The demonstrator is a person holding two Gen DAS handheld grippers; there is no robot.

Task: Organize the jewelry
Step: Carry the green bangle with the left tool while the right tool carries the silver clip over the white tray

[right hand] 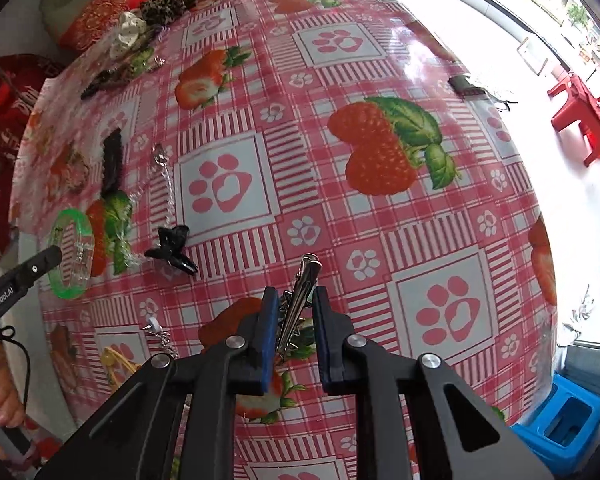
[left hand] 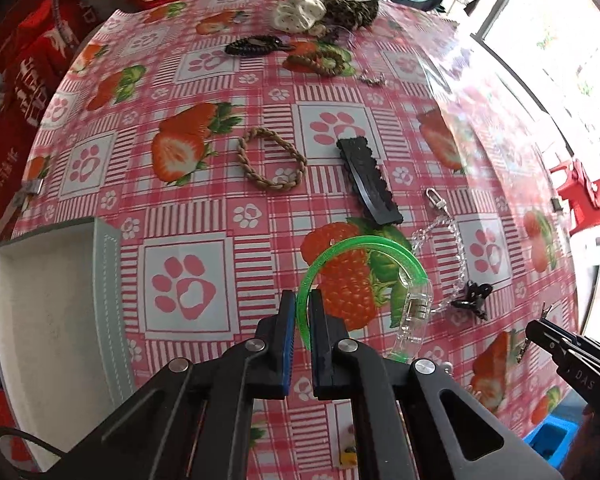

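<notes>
Green bangle [left hand: 360, 252] pinched at its near rim by left gripper [left hand: 299, 312], jaws closed flat on the thin plastic band, the rest of the ring out over the strawberry tablecloth [left hand: 204, 208] and seemingly just lifted off it. Probably light and stiff, smooth and a bit slippery; hold across the band looks right, yet with grip at one edge only may swing or rotate, so better kept low and moved slowly. Clear clasp part [left hand: 414, 308] on its far side possibly brittle, not a good place to squeeze. Silver hair clip [right hand: 300, 300] standing between the pads of right gripper [right hand: 296, 300], jaws nearly together and clamped on its narrow metal body with small star decorations; thin, hard, slick, easy to twist out. Grey-white tray [left hand: 52, 300] at left of the table, likely the place for both. Braided bracelet [left hand: 272, 160], black barrette [left hand: 370, 180] and clear chain [left hand: 440, 256] lying loose on the cloth.
</notes>
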